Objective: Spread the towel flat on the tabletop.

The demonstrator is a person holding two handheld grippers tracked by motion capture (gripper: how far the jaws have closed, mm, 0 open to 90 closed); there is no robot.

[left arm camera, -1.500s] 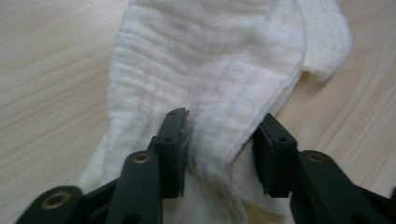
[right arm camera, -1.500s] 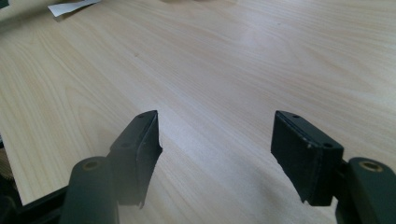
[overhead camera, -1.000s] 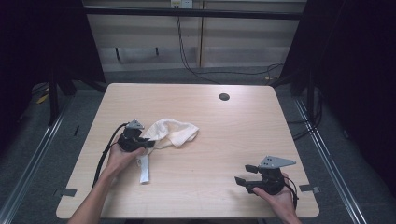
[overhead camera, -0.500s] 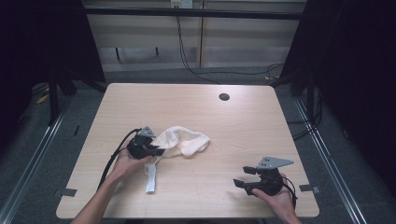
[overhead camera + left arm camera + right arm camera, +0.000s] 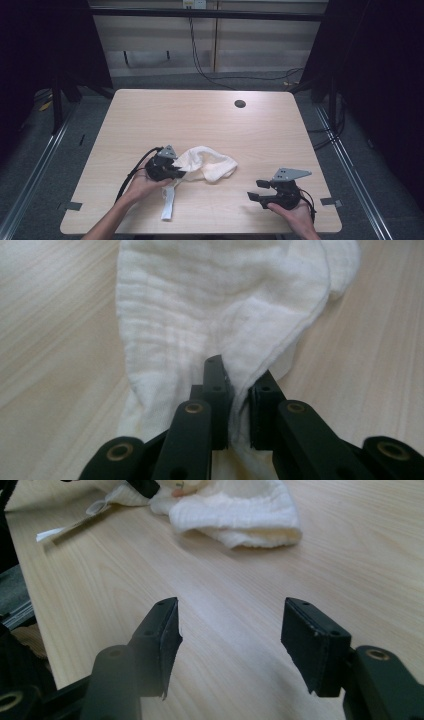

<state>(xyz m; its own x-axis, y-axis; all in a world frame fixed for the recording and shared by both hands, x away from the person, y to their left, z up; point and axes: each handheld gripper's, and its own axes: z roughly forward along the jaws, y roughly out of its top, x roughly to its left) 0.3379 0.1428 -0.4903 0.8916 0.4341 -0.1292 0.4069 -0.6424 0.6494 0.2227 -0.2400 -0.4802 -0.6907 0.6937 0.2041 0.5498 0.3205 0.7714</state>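
A person seated at a light wooden table works a white cloth with 2 handheld grippers. The left gripper, at the near left of the tabletop in the high view, pinches a fold of the cloth: in the left gripper view its black jaws press together on a seamed edge of the crinkled fabric, which fans out ahead of them across the wood. The cloth lies bunched near the middle of the table's near half, touching the left gripper, with a narrow white strip trailing from it toward the table's near edge.

The right gripper sits at the near right, well apart from the cloth, its grey 3-cornered plate on top. Its jaws have just been closing but stand spread, with bare wood between them; in the right gripper view the cloth lies farther off across the table.

A small dark round hole marks the far side of the tabletop. Black cables hang along the pale wall behind.
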